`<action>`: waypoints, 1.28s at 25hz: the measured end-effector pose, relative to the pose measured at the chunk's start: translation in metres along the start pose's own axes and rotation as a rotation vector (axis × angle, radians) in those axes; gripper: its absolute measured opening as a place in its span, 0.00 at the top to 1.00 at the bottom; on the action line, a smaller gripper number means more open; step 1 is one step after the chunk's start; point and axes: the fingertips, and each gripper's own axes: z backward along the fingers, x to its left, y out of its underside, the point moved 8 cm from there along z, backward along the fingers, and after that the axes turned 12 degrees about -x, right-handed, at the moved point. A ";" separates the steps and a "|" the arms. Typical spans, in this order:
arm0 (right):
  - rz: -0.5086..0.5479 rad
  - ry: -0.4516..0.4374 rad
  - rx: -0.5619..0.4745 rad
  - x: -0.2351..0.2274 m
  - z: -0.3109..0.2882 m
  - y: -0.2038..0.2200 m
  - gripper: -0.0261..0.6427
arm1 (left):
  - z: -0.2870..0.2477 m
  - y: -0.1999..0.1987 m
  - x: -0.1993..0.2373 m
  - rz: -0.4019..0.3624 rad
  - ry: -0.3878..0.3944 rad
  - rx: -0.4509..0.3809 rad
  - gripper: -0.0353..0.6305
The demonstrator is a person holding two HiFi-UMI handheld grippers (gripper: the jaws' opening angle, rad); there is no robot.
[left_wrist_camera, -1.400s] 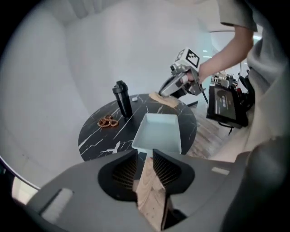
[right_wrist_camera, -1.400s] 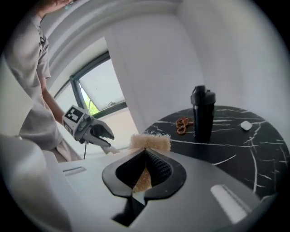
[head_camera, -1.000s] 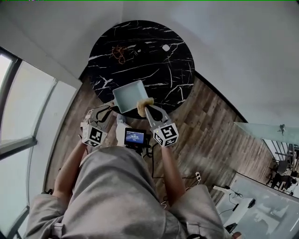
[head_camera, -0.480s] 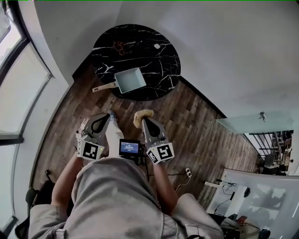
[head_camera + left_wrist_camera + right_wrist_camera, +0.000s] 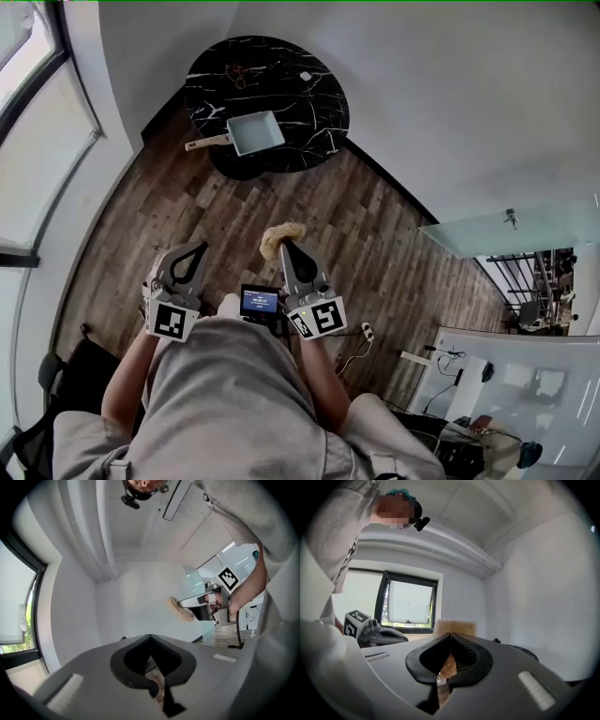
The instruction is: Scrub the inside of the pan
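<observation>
The pan point(image 5: 255, 132) sits on the table point(image 5: 314, 117) near its left edge, handle pointing out toward the window, well apart from both grippers, which hang level over the floor at the person's waist. The right gripper point(image 5: 286, 247) is clamped on a tan sponge point(image 5: 277, 238), the scrubbing tool, seemingly held ready. The left gripper point(image 5: 193, 249) is closed on nothing, free to steady the handle. From this far off, no scrubbing can be under way
</observation>
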 end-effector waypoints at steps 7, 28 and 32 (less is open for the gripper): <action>0.127 -0.037 -0.069 0.014 0.052 -0.044 0.93 | 0.006 -0.041 -0.050 -0.032 0.072 -0.044 0.95; 0.046 0.058 -0.137 -0.039 0.346 -0.054 0.93 | 0.025 -0.125 -0.319 -0.075 -0.045 -0.010 0.95; 0.058 0.056 -0.140 -0.045 0.382 -0.058 0.93 | 0.037 -0.126 -0.353 -0.055 -0.072 0.008 0.95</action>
